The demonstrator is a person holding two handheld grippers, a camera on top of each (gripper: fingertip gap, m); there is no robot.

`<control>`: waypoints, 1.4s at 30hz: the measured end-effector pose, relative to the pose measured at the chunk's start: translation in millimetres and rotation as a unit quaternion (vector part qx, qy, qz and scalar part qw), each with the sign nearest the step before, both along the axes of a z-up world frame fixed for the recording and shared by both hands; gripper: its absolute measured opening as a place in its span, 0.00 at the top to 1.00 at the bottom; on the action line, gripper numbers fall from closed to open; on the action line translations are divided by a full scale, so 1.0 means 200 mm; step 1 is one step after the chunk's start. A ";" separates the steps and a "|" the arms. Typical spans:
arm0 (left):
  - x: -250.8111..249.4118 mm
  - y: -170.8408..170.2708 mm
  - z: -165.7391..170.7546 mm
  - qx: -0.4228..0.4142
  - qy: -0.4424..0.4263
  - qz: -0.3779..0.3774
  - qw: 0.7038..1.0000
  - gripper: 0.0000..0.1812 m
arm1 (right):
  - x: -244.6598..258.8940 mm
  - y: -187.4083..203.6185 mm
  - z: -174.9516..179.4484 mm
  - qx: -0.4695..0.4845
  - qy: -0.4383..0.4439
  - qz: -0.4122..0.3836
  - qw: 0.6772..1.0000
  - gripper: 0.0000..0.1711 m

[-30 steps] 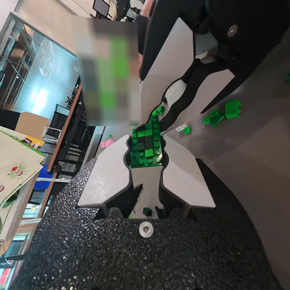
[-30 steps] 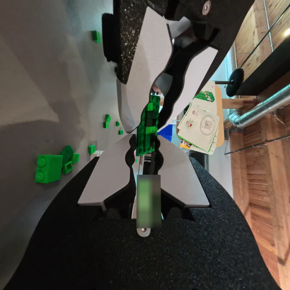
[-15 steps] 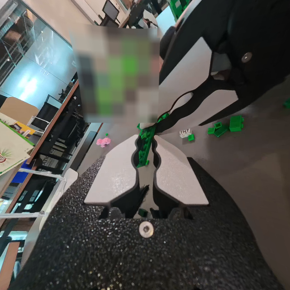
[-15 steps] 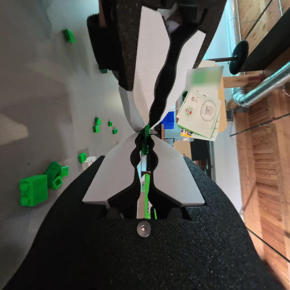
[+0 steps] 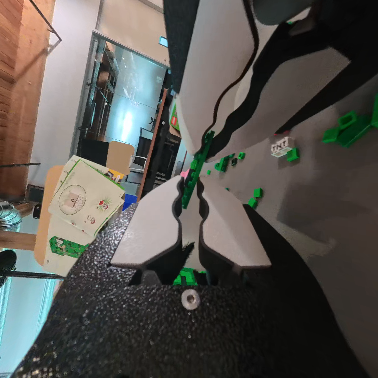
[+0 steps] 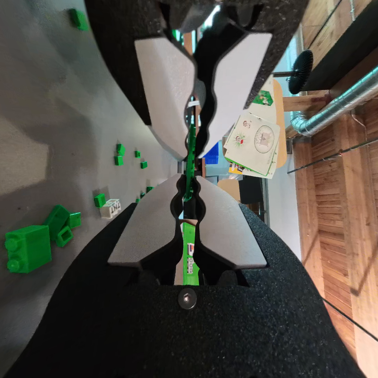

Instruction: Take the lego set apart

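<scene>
A thin green lego plate (image 5: 196,168) with small bricks on it is held edge-on above the grey table (image 5: 327,204) between both grippers. My left gripper (image 5: 189,181) is shut on its near end. My right gripper (image 5: 201,152) reaches in from above and is shut on its far end. In the right wrist view the plate (image 6: 191,163) runs straight up from my right gripper (image 6: 188,181) into the left gripper (image 6: 192,156). Loose green bricks (image 5: 347,131) and a white printed brick (image 5: 281,146) lie on the table below.
A large green brick (image 6: 27,248), a white brick (image 6: 111,207) and several small green pieces (image 6: 118,157) lie scattered on the table (image 6: 41,102). Instruction sheets (image 5: 86,202) stand beyond the table edge. A metal pipe (image 6: 337,102) runs along a wooden wall. Less than 4 cm separates the two grippers' tips.
The plate has turned from showing its studded face to edge-on. Both grippers have rolled and stayed shut on it, and the right gripper now looms closer in the left wrist view.
</scene>
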State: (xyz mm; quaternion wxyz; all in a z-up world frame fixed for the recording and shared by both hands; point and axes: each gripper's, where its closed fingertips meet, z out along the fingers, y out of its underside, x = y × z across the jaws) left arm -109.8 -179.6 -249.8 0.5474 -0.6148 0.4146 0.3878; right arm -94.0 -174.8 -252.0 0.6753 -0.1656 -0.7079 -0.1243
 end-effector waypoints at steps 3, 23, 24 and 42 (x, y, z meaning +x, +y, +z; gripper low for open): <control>0.01 -0.02 0.05 0.017 -0.028 -0.011 0.999 0.96 | 0.01 -0.03 0.07 -0.049 0.049 0.023 0.997 0.95; -0.02 -0.02 0.06 -0.011 -0.154 -0.048 0.987 0.97 | 0.06 0.05 0.16 -0.162 0.114 0.014 0.980 0.92; -0.02 -0.03 0.07 -0.010 -0.152 -0.048 0.987 0.97 | 0.07 0.07 0.17 -0.167 0.122 0.009 0.978 0.92; -0.04 -0.02 0.05 -0.014 -0.157 -0.037 0.987 0.97 | 0.08 0.12 0.17 -0.185 0.134 -0.028 0.973 0.97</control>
